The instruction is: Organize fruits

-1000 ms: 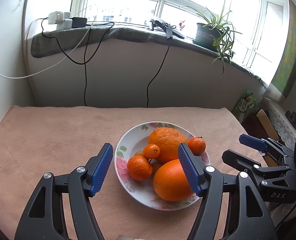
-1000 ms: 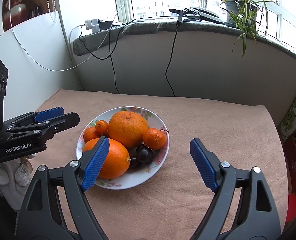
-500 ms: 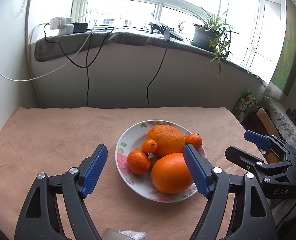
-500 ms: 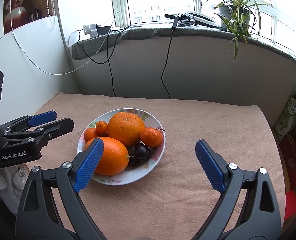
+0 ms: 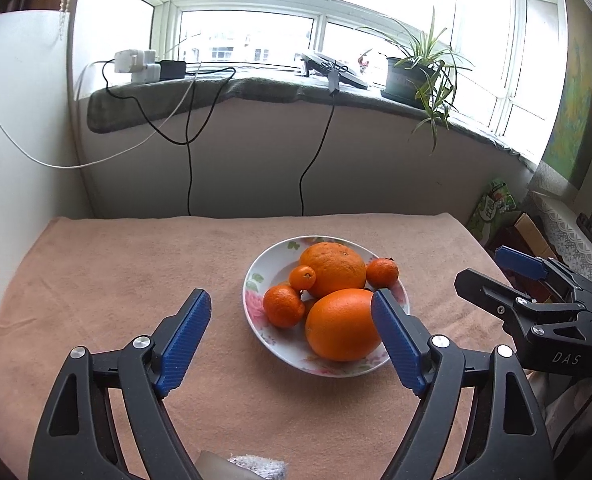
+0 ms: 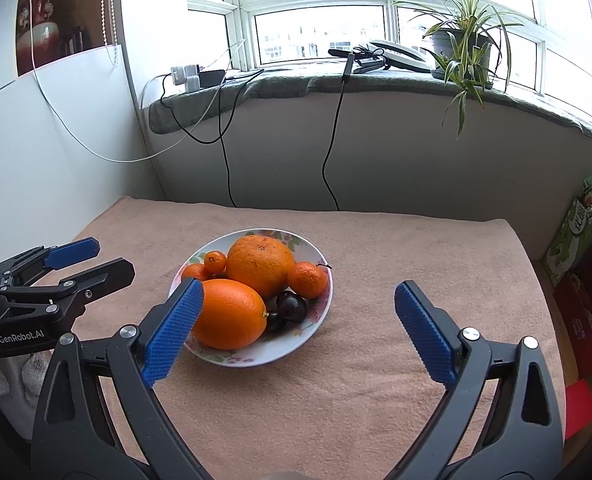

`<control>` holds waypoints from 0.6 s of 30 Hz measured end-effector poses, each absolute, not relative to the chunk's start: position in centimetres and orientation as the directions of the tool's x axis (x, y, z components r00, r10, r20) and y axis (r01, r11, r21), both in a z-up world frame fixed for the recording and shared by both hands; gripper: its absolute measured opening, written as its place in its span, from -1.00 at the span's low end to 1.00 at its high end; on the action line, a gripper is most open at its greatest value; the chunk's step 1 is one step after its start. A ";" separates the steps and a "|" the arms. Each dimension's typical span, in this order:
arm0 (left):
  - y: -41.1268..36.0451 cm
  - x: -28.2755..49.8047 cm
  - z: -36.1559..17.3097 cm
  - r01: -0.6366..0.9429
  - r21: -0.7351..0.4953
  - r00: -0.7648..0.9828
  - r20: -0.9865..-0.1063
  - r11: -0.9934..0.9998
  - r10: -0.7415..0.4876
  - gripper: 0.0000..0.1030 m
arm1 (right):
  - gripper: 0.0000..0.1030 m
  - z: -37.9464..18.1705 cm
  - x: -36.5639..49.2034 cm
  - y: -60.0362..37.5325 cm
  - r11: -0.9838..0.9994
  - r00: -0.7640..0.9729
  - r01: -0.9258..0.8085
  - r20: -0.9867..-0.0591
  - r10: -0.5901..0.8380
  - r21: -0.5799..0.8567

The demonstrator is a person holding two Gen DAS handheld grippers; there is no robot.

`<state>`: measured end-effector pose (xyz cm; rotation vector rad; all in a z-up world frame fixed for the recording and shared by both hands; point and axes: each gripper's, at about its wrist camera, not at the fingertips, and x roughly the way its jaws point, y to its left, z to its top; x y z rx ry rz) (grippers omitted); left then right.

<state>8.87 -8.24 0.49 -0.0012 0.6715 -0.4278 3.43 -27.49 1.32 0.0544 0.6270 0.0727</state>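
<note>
Fruit all heaped in one floral plate (image 5: 255, 286) mid-worktop: two large oranges, near one (image 5: 342, 324) at the plate's front, far one (image 5: 333, 268) behind and touching it; three mandarins, one (image 5: 283, 306) at the left front, a smaller one (image 5: 302, 277) wedged against the far orange, one (image 5: 382, 273) at the right rim; dark plums (image 6: 291, 306) tucked low on the right side, seen clearly only from the right wrist view. No fruit visible loose on the pink cloth (image 5: 135, 272) covering the worktop. Left tool (image 5: 289, 338) hovering short of the plate, spread wide, nothing between its pads; right tool (image 6: 298, 326) likewise wide apart and empty, off to the plate's right. Scene fits either a plate filled and done with, or a full plate awaiting sorting out; not settled from these views. If any piece is to be gripped: pile is tight, round fruit resting on round fruit, so approach from above on an outer piece; lifting the far orange risks rolling the small mandarin. Pads to straddle the widest girth, squeeze gently, plums especially soft. Shallow plate may slide or tip if nudged at the rim. Cables (image 5: 187, 168) on the wall behind, well clear.
</note>
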 end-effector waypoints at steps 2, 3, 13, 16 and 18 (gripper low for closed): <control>-7.9 8.4 0.6 0.378 -0.141 0.705 -0.597 0.915 -0.383 0.60 | 0.91 1.4 3.1 -27.4 0.996 0.811 -0.048 -0.580 0.080 0.069; -7.8 8.1 0.7 0.373 -0.144 0.708 -0.595 0.917 -0.381 0.60 | 0.91 1.4 3.0 -27.3 0.996 0.811 -0.048 -0.579 0.080 0.070; -6.7 5.8 1.1 0.335 -0.129 0.742 -0.575 0.933 -0.346 0.61 | 0.91 1.0 1.4 -27.3 0.993 0.816 -0.016 -0.573 0.080 0.117; -6.5 5.4 1.4 0.334 -0.126 0.747 -0.569 0.934 -0.344 0.61 | 0.91 1.0 1.1 -27.1 0.992 0.814 -0.020 -0.574 0.087 0.123; -6.4 5.2 1.6 0.335 -0.120 0.751 -0.565 0.935 -0.342 0.61 | 0.91 0.9 1.0 -27.0 0.993 0.814 -0.019 -0.575 0.084 0.118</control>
